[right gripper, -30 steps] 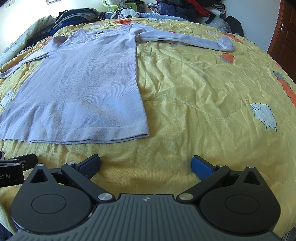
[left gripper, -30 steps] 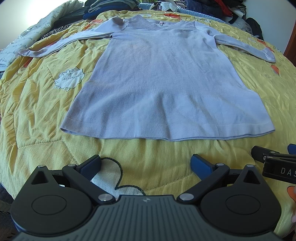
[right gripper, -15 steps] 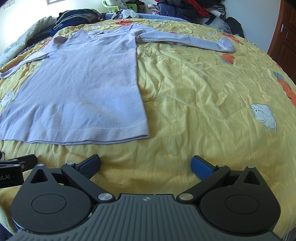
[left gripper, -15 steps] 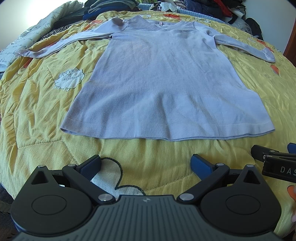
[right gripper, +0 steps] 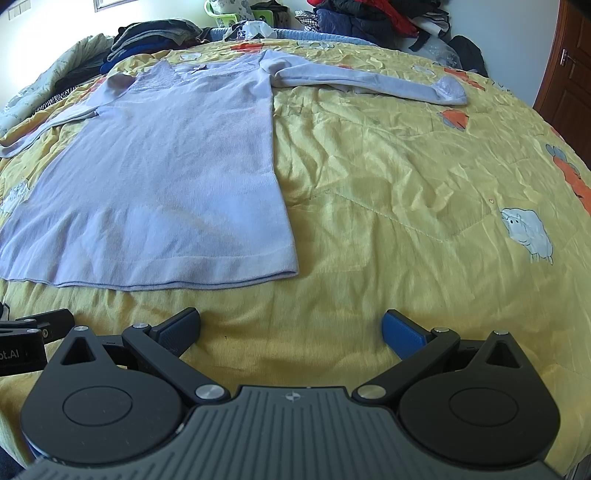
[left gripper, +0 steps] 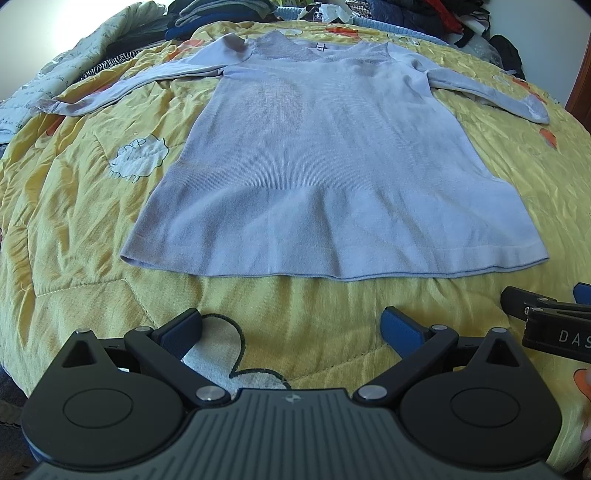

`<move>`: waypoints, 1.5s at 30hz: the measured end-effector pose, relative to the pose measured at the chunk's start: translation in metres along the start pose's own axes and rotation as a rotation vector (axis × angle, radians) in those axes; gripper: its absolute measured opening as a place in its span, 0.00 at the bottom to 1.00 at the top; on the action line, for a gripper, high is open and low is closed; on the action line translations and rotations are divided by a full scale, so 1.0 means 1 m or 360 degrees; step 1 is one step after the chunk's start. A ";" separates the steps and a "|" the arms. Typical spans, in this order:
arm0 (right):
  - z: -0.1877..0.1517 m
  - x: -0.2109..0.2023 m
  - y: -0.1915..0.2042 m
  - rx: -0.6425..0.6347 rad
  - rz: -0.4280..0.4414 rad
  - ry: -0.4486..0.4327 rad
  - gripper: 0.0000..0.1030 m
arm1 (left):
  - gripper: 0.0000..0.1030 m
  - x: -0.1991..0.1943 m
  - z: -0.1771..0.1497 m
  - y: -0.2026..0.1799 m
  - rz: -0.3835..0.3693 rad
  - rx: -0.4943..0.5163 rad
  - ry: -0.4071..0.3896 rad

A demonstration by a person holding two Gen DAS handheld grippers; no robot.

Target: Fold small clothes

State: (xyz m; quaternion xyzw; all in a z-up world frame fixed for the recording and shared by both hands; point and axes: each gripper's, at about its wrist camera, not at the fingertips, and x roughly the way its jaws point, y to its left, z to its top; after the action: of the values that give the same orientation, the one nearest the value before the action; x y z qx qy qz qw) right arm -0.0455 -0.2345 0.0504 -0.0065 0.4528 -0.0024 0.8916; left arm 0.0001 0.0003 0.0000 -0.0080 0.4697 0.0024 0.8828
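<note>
A lavender long-sleeved top [left gripper: 332, 166] lies flat and face up on a yellow quilt, both sleeves spread out, hem nearest me. My left gripper [left gripper: 291, 326] hovers open just short of the hem's middle, nothing between its blue pads. In the right wrist view the same top [right gripper: 166, 177] fills the left half, its right sleeve [right gripper: 369, 83] stretched toward the far right. My right gripper [right gripper: 291, 326] is open over bare quilt, just past the hem's right corner. Each gripper's tip shows at the edge of the other's view.
The yellow quilt [right gripper: 424, 184] with sheep and orange prints covers the bed. Piles of dark clothes [right gripper: 155, 33] and a patterned blanket [left gripper: 74, 55] crowd the far edge. A wooden door [right gripper: 569, 74] stands at the right.
</note>
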 end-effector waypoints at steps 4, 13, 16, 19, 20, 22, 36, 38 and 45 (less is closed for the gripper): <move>-0.001 0.000 0.000 -0.0001 -0.0001 -0.0003 1.00 | 1.00 0.000 0.000 0.000 -0.0001 0.0001 0.0001; -0.001 0.000 0.000 -0.0001 -0.0001 -0.0005 1.00 | 1.00 -0.005 -0.001 -0.003 -0.0007 0.0014 -0.0044; -0.001 -0.001 -0.001 -0.0021 0.0017 -0.0005 1.00 | 1.00 -0.007 -0.003 -0.002 -0.0020 0.0033 -0.0077; 0.005 -0.001 -0.008 -0.0022 0.0041 -0.0025 0.99 | 1.00 -0.007 -0.004 0.004 -0.0003 0.0005 -0.0065; 0.010 -0.002 -0.013 -0.0003 0.0061 -0.0040 0.99 | 1.00 -0.009 -0.003 0.009 0.0022 -0.0036 -0.0063; 0.018 -0.008 -0.028 0.0070 0.0121 -0.0115 0.99 | 1.00 -0.021 0.001 0.021 0.0037 -0.0121 -0.0133; 0.170 0.082 -0.267 0.1215 0.0417 -0.0412 0.88 | 1.00 -0.022 0.073 0.034 0.0139 -0.0354 -0.0338; 0.186 0.106 -0.293 0.1303 0.0448 -0.0462 0.88 | 1.00 -0.015 0.080 0.030 0.0150 -0.0347 -0.0311; 0.225 0.194 -0.365 0.1704 0.0634 -0.0401 0.76 | 1.00 0.002 0.096 0.021 0.0194 -0.0333 -0.0265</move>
State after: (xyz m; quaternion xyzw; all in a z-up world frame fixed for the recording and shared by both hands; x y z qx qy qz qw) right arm 0.2514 -0.5988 0.0320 0.5301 0.2715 -0.0624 0.8009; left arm 0.0811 0.0227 0.0518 -0.0714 0.3915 0.1056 0.9113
